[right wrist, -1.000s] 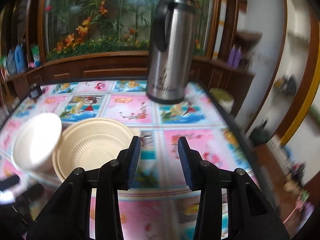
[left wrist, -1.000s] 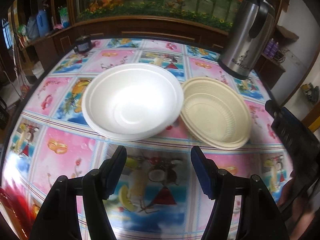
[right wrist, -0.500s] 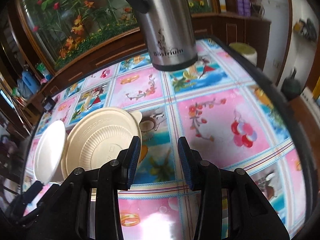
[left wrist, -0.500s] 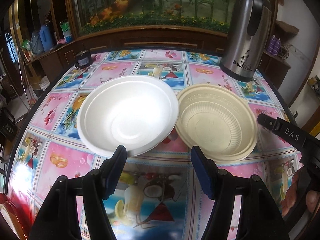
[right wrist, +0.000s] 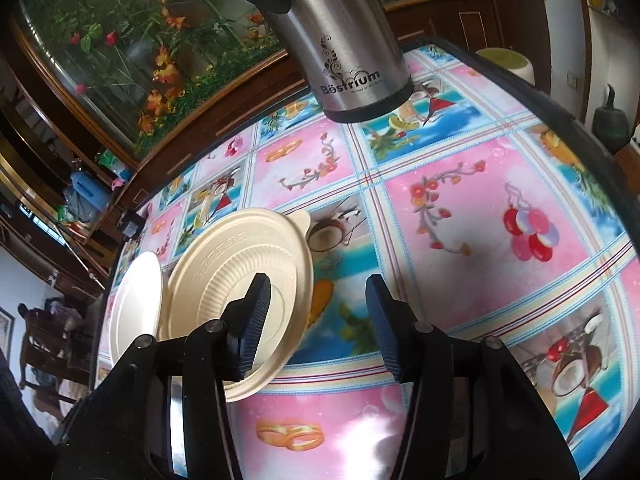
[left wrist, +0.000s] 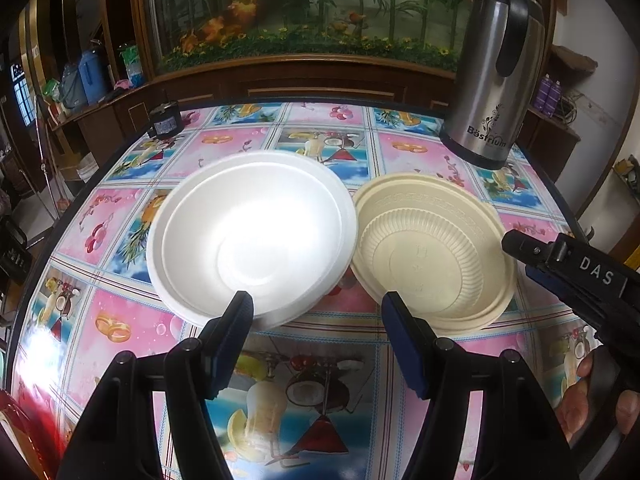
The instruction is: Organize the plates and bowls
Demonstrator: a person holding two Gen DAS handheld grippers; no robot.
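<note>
A white foam bowl (left wrist: 252, 236) and a cream ribbed plastic bowl (left wrist: 432, 252) sit side by side on the table, rims touching. My left gripper (left wrist: 316, 340) is open and empty, just in front of the gap between them. My right gripper (right wrist: 316, 320) is open and empty, its left finger over the cream bowl (right wrist: 240, 276) near its right rim; the white bowl (right wrist: 136, 300) lies beyond at left. The right gripper also shows in the left wrist view (left wrist: 568, 268) beside the cream bowl's right edge.
A tall steel thermos jug (left wrist: 496, 68) stands at the back right of the table, also close ahead in the right wrist view (right wrist: 340, 36). A small black object (left wrist: 164, 122) sits at the back left edge. The tablecloth (left wrist: 312, 412) is colourful. Wooden cabinets surround the table.
Both grippers have moved closer to the bowls. The right gripper swung in beside the cream bowl and tilted. The bowls have not moved.
</note>
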